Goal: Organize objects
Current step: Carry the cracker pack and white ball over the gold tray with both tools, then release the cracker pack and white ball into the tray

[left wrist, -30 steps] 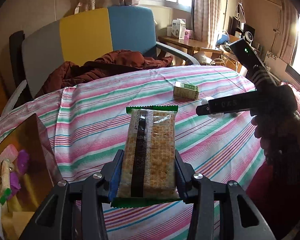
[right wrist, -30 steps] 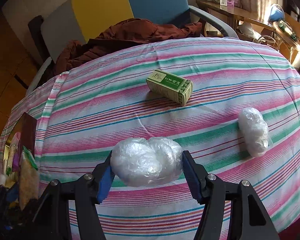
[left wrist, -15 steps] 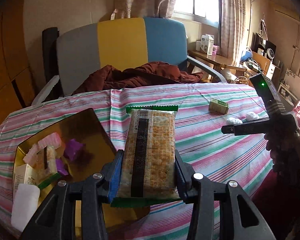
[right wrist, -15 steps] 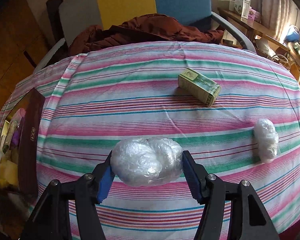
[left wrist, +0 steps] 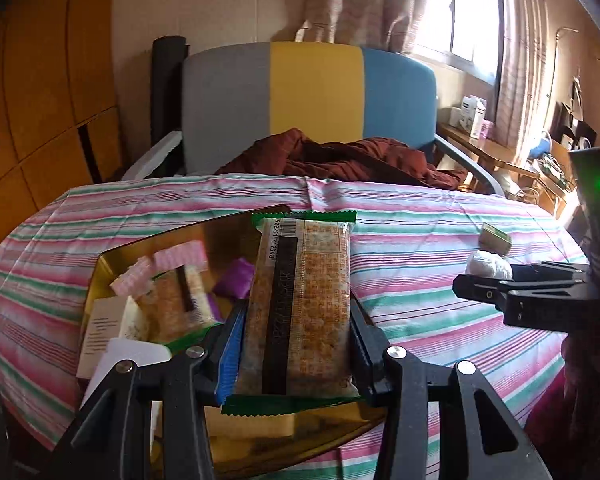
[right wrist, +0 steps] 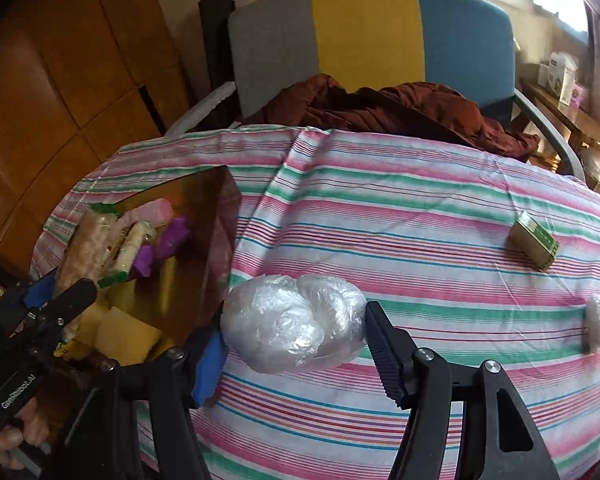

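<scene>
**Both grippers hold an item near the gold box**

The cracker packet (left wrist: 300, 304), with green crimped ends and a dark band along its back, is clamped between the fingers of the left gripper (left wrist: 296, 340), which press on its two long sides. It is held above the near part of the open gold box (left wrist: 112, 256), which stands on the left part of the striped tablecloth (left wrist: 420, 248). Inside the box lie a second cracker packet (left wrist: 176, 304), pink wafer packs (left wrist: 180, 258), a purple wrapper (left wrist: 236, 282) and pale cartons at the near end.

The right gripper (right wrist: 294, 324) is closed on a white bundle in clear plastic (right wrist: 292, 322); its fingers touch the bundle on both sides. The bundle is held above the cloth, just to the right of the box wall (right wrist: 220, 240).

Farther right on the cloth rest a small green carton (right wrist: 534, 246) and a second, smaller plastic bundle (right wrist: 598, 322), well apart from the box. Behind the table stands a chair (right wrist: 364, 36) in grey, yellow and blue, with a dark red garment (right wrist: 400, 110) on its seat.
</scene>
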